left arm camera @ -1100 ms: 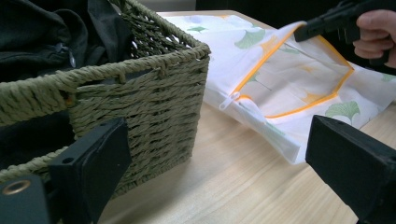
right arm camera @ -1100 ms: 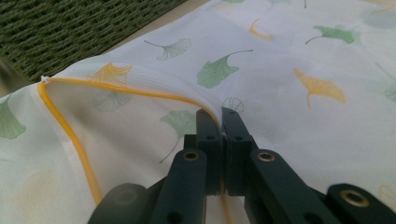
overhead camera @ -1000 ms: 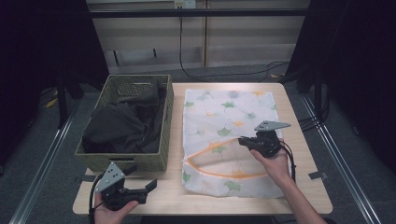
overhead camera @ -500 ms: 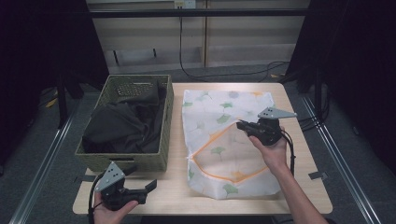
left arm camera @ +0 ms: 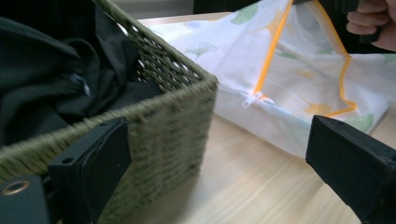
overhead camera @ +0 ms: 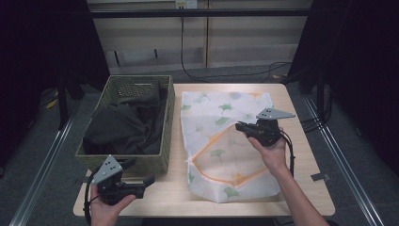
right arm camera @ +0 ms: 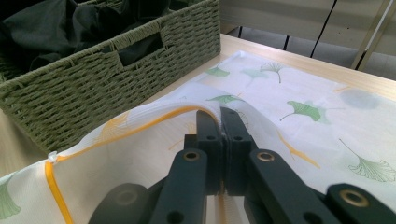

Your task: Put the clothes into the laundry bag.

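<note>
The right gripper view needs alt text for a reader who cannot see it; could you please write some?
The right gripper is shut on the orange-trimmed edge of a white leaf-print laundry bag, lifting it off a wooden table. A green wicker basket of dark clothes stands behind.

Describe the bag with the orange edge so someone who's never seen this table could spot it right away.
On the wooden table, right of the green wicker basket of dark clothes, lies a white mesh bag. It alone is pale, printed with green leaves, and has an orange-edged mouth, whose upper edge the right tongs pinch and hold lifted.
</note>
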Tool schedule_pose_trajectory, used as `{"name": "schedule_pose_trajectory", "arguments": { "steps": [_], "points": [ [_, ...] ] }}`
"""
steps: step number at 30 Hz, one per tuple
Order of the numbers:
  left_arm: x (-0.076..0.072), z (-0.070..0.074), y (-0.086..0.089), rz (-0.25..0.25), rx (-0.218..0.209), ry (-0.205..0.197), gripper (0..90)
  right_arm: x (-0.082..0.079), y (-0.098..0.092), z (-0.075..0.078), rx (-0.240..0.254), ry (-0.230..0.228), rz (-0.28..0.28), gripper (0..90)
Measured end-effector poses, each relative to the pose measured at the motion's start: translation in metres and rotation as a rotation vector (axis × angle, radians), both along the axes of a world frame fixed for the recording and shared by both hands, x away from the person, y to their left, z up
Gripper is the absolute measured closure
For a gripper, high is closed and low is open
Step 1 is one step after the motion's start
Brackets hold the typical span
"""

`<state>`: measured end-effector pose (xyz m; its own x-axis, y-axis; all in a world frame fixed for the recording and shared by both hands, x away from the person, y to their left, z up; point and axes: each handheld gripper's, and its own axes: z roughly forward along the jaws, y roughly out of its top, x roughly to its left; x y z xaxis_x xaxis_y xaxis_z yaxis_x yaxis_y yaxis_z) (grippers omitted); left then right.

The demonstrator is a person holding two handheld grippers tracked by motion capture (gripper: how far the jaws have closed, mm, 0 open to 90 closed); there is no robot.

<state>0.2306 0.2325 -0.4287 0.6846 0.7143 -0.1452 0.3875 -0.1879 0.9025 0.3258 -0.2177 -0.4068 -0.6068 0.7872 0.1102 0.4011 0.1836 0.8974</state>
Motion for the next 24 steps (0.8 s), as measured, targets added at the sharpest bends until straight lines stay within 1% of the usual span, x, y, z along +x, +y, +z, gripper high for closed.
{"name": "schedule_pose_trajectory", "arguments": {
  "steps": [1,2,3,4,5,6,7,8,9,10,12,13,14,15,16,17,18,19,20,21,23,24],
  "points": [
    [0.003,0.003,0.001,-0.005,-0.016,0.007,6.4,0.000,0.000,0.000,0.000,0.000,0.000,88.8],
    [0.005,0.007,0.001,-0.014,-0.019,0.012,6.2,0.000,0.000,-0.001,-0.003,0.003,0.002,88.7],
    [0.008,0.010,0.000,-0.019,-0.006,0.006,6.1,0.000,0.001,-0.001,-0.001,0.006,0.001,88.7],
    [0.011,0.014,0.001,-0.006,0.024,-0.015,6.1,0.000,0.000,-0.002,-0.005,0.002,-0.004,88.7],
    [0.014,0.017,0.001,0.005,0.043,-0.033,6.1,0.000,0.000,-0.002,-0.005,0.002,-0.004,88.7],
    [0.024,0.022,0.003,0.020,0.076,-0.042,6.1,0.000,-0.001,-0.001,-0.003,0.003,-0.011,88.7],
    [0.024,0.022,0.003,0.020,0.076,-0.042,6.1,0.000,-0.001,-0.001,-0.003,0.003,-0.011,88.7],
    [0.029,0.025,0.005,0.029,0.076,-0.037,6.1,0.000,-0.002,0.000,-0.002,0.001,-0.012,88.8],
    [0.034,0.029,0.006,0.020,0.074,-0.022,6.1,0.000,-0.002,0.000,-0.002,0.001,-0.012,88.8],
    [0.040,0.032,0.007,0.016,0.070,-0.024,6.0,0.000,-0.003,0.000,-0.004,-0.001,-0.012,88.8],
    [0.049,0.040,0.009,0.041,0.079,-0.042,6.0,0.001,-0.003,0.000,-0.007,0.000,-0.010,88.7],
    [0.055,0.042,0.010,0.043,0.066,-0.030,5.8,0.000,-0.003,-0.001,-0.008,0.005,-0.012,88.7],
    [0.062,0.044,0.013,0.033,0.057,-0.015,5.6,0.000,-0.002,-0.001,-0.007,0.008,-0.015,88.7],
    [0.067,0.047,0.014,0.053,0.079,-0.023,5.6,0.000,-0.002,-0.001,-0.007,0.008,-0.015,88.7],
    [0.071,0.048,0.014,0.066,0.089,-0.033,5.3,0.000,-0.002,-0.001,-0.010,0.005,-0.014,88.7],
    [0.077,0.049,0.015,0.066,0.113,-0.038,6.0,0.000,-0.002,-0.002,-0.010,0.006,-0.016,88.7],
    [0.092,0.049,0.019,0.097,0.108,-0.028,6.7,0.001,-0.002,-0.002,-0.012,0.007,-0.014,88.7],
    [0.092,0.049,0.019,0.097,0.108,-0.028,6.1,0.001,-0.002,-0.002,-0.009,0.011,-0.014,88.7],
    [0.100,0.048,0.019,0.107,0.108,-0.010,6.1,0.001,-0.002,-0.002,-0.009,0.011,-0.014,88.7],
    [0.108,0.047,0.020,0.101,0.117,0.024,5.1,0.002,-0.002,-0.002,-0.009,0.009,-0.014,88.7],
    [0.121,0.046,0.019,0.113,0.144,0.032,5.5,0.002,-0.001,-0.003,-0.014,0.013,-0.010,88.7],
    [0.128,0.045,0.020,0.109,0.139,0.053,5.5,0.002,0.000,-0.003,-0.015,0.015,-0.010,88.7]
  ]
}}
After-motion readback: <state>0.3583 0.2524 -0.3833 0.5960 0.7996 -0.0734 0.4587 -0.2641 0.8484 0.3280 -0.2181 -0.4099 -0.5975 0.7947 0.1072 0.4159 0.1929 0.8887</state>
